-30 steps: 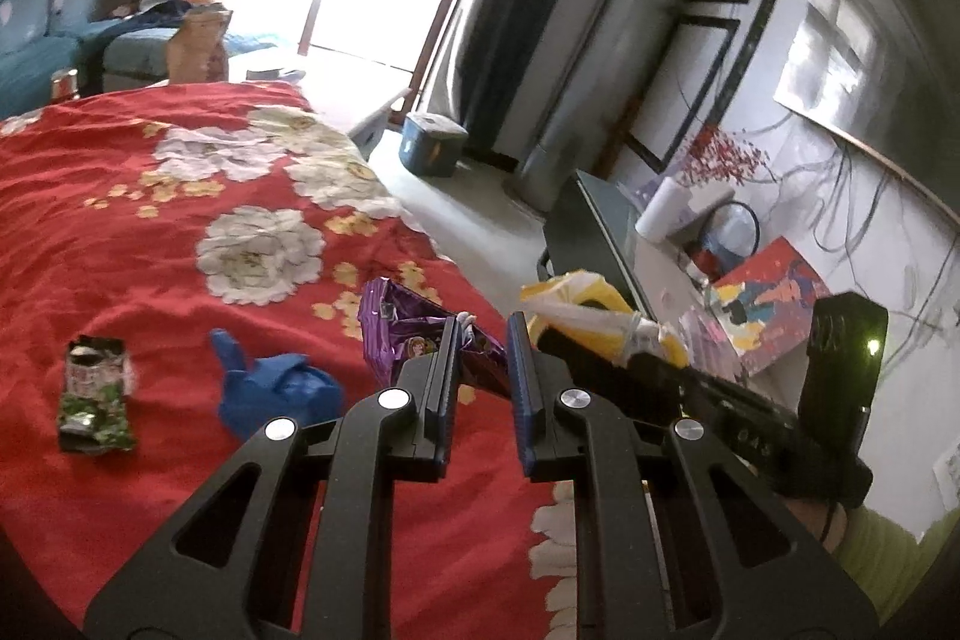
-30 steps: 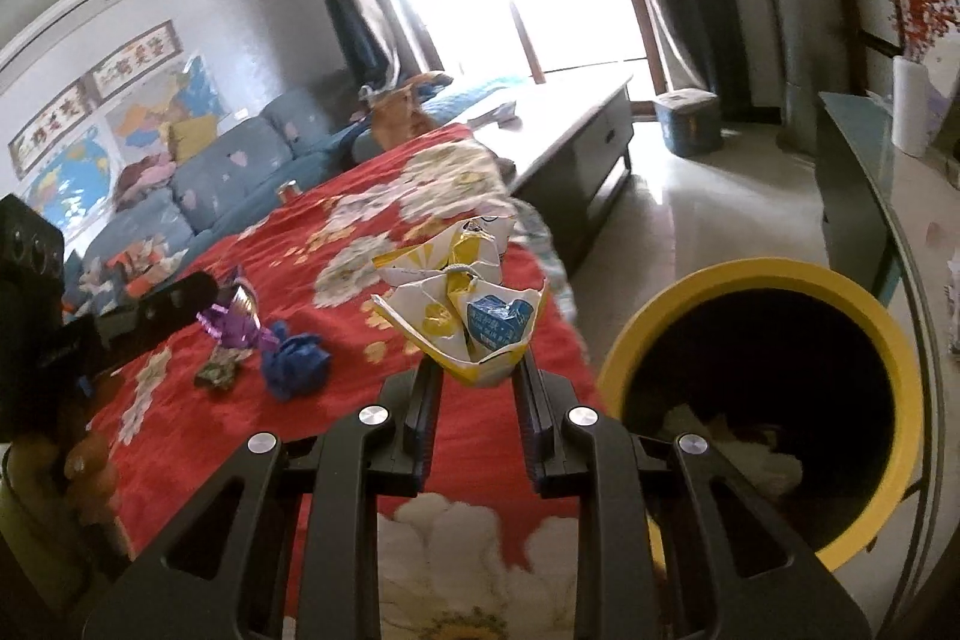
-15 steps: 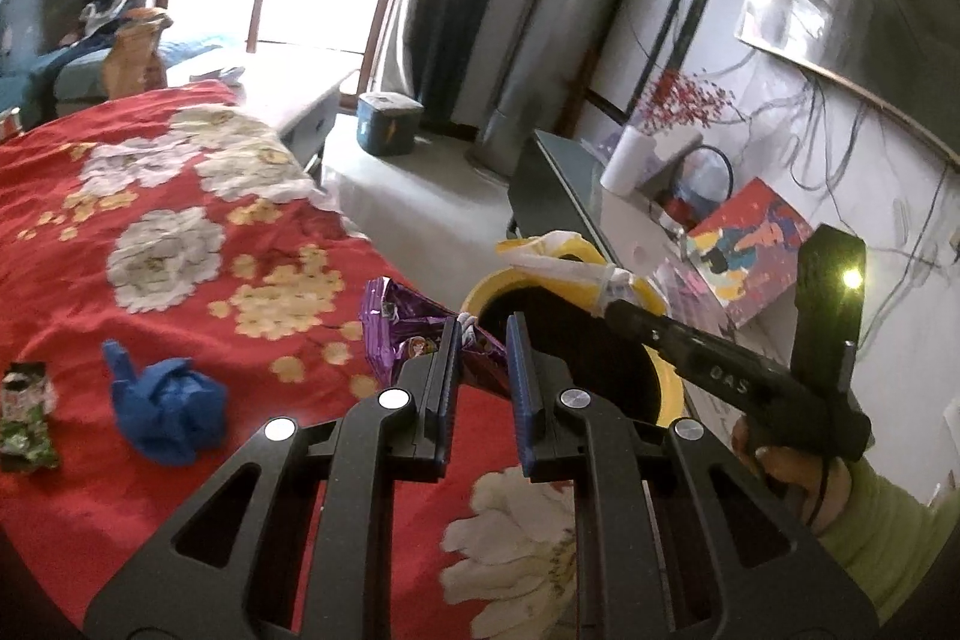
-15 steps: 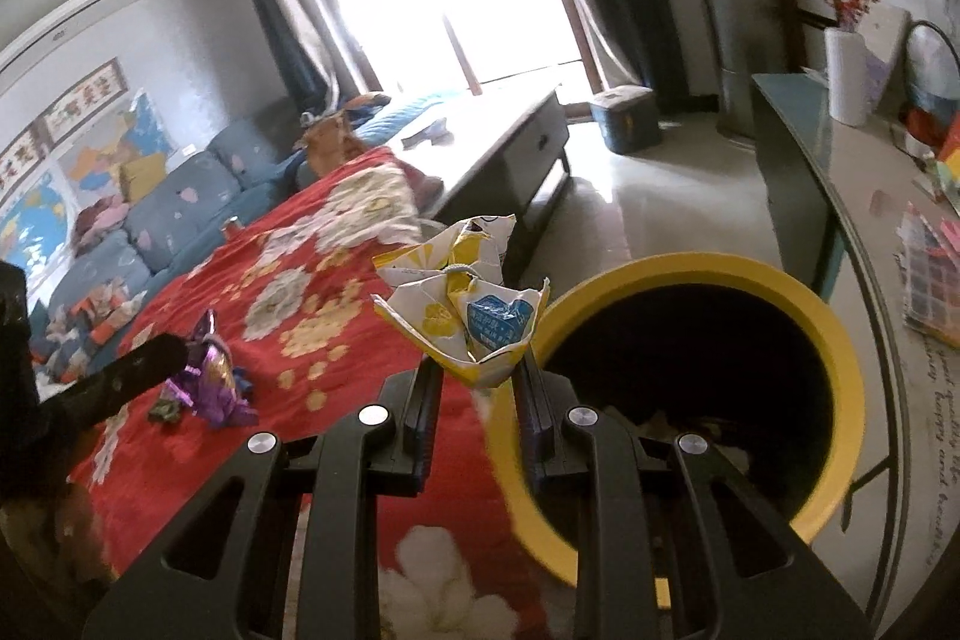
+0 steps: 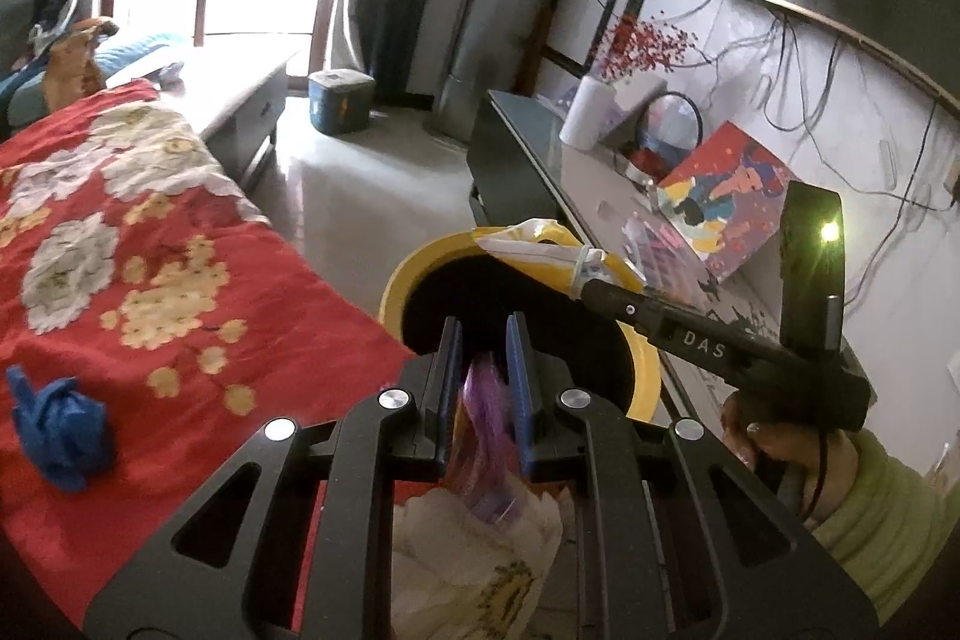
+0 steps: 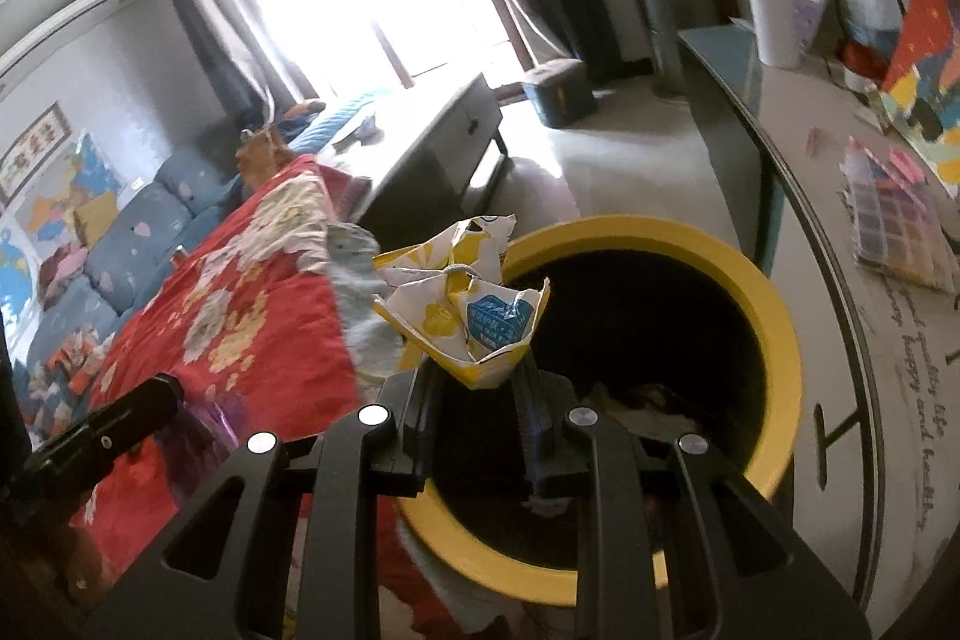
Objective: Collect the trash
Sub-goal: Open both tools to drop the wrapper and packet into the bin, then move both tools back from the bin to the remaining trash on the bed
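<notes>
While both grippers hang over the yellow bin (image 6: 774, 340), left gripper (image 5: 485, 340) pinching a purple wrapper (image 5: 487, 400), right gripper (image 6: 474, 370) clamping a yellow carton (image 6: 468, 316), a blue wad (image 5: 60, 436) lies uncollected beside it.

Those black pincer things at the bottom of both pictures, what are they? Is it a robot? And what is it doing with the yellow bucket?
No robot here. A person holds two grabbing tools, one in each hand. Each tool has a little camera looking along its two fingers, so one picture is taken from the left tool and one from the right.

The left gripper is shut on a purple wrapper. The right gripper is shut on a crumpled yellow and white carton. You can also see that tool from the side in the left picture, with the person's hand holding it.

Both are over the yellow bin, which already has some rubbish inside. Beside it is a red flowered cloth, and a blue crumpled wad lies on it.
</notes>
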Motion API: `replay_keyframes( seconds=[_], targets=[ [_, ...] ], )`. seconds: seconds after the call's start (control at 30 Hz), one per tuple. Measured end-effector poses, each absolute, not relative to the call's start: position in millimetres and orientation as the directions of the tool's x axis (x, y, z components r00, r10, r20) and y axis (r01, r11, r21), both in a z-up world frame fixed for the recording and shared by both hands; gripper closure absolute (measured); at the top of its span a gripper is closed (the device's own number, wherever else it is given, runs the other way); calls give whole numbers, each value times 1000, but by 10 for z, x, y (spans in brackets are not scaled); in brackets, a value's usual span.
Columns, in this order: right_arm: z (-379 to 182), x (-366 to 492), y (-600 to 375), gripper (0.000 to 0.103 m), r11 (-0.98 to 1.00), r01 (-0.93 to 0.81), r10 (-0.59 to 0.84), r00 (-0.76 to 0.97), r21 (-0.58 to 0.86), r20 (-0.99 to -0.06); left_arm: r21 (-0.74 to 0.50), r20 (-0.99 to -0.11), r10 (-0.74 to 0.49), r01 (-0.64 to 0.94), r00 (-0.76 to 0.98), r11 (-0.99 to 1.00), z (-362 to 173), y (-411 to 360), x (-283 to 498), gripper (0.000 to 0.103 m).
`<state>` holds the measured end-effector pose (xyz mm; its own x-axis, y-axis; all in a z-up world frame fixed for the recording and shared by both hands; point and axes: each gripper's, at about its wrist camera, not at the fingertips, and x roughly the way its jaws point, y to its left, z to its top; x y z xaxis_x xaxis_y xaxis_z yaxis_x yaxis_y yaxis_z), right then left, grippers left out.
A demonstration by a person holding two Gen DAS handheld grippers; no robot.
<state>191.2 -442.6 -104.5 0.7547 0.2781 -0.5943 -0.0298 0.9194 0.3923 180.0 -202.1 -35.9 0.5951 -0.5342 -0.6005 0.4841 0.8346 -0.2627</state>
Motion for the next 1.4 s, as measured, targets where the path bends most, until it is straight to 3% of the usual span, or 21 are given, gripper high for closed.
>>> replay_keyframes(
  seconds=[0.3,0.37,0.4,0.43,0.47,0.8,0.87,1.13,1.4],
  targets=[
    [-1175,1935,-4712,78,905,52,245,748,422,-617,-219,-626,-539,537,563,815,-482,-2391,1964,92],
    [-1209,1953,-4784,73,899,74,239,741,431,-628,-200,-632,-528,539,567,818,-502,-2465,2029,92],
    [-1222,1947,-4813,64,898,92,225,743,430,-630,-193,-632,-522,537,572,821,-513,-2480,2061,91],
    [-1233,1937,-4830,54,899,106,211,745,425,-633,-190,-631,-516,530,579,826,-517,-2484,2079,85],
    [-1239,1933,-4841,52,899,111,207,744,423,-635,-195,-630,-513,520,583,832,-525,-2473,2101,78],
    [-1212,1795,-4659,46,904,-14,297,740,428,-604,-266,-595,-504,438,626,859,-385,-2035,2071,56],
    [-1181,1774,-4560,45,902,-42,320,734,430,-599,-276,-586,-491,411,644,869,-351,-1929,2045,40],
    [-1009,1685,-4077,34,898,-169,396,712,406,-579,-289,-571,-426,314,702,905,-281,-1524,1912,17],
    [-815,1604,-3596,30,884,-290,458,693,366,-557,-265,-544,-337,223,769,938,-174,-1088,1749,11]
  ],
)
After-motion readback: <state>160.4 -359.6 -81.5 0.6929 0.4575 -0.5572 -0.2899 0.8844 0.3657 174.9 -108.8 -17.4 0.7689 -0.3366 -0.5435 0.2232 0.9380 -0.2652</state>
